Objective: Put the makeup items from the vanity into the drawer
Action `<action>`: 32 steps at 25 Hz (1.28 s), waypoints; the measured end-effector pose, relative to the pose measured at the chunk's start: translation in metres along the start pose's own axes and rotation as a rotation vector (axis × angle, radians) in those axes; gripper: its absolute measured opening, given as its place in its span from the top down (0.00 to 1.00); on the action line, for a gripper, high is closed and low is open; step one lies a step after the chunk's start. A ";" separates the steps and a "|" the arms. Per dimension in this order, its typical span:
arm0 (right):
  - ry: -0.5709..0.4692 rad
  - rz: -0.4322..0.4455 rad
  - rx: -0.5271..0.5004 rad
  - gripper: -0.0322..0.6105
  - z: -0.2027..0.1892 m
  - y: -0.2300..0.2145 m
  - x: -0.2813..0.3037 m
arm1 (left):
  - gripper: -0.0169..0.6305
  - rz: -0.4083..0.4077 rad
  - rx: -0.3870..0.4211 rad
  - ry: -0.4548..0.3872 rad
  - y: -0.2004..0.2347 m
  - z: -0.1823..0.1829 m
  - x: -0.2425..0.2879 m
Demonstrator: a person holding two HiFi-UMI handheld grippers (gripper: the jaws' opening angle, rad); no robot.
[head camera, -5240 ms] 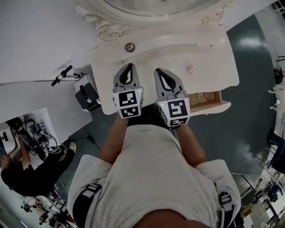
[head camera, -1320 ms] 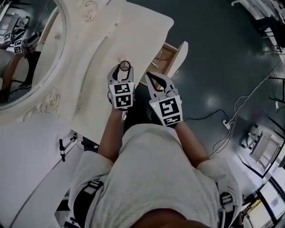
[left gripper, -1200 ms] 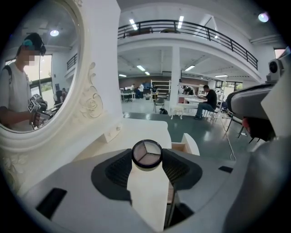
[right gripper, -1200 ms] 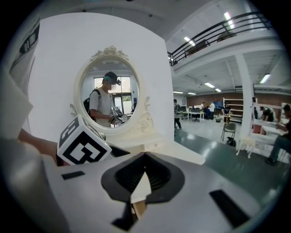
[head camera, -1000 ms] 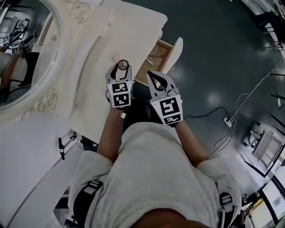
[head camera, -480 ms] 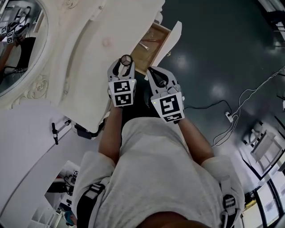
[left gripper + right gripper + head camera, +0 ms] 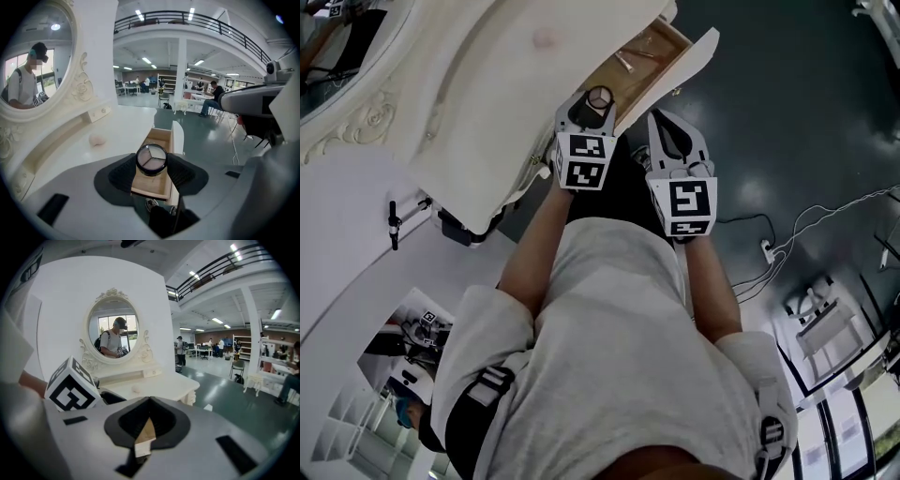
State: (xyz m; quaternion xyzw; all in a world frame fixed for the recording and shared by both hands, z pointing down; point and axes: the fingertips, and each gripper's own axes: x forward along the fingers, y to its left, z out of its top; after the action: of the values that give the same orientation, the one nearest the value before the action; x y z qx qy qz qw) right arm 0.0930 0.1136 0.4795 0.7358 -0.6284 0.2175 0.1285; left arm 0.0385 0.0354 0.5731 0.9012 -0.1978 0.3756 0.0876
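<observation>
one round compact (image 7: 151, 158) | dark rim | three pale wedges

Round three-shade compact (image 7: 151, 159), gripped upright, over the open wooden drawer (image 7: 151, 183).

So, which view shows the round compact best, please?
The left gripper view: the round compact fills the gap of the left tongs, its three-part face clear. The head view shows it small and dark; the right gripper view does not show it.
</observation>
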 end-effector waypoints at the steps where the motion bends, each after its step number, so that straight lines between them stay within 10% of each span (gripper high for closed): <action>1: 0.001 -0.005 0.002 0.93 -0.001 -0.001 0.001 | 0.64 -0.008 0.007 0.008 -0.002 -0.003 0.003; 32: 0.121 -0.031 0.081 0.93 -0.069 -0.037 0.059 | 0.64 -0.126 0.063 0.184 -0.010 -0.074 0.125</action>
State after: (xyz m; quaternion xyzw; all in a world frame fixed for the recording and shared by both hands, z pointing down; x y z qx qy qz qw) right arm 0.1252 0.1012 0.5715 0.7354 -0.5988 0.2848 0.1395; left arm 0.0755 0.0310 0.7143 0.8758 -0.1200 0.4565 0.1008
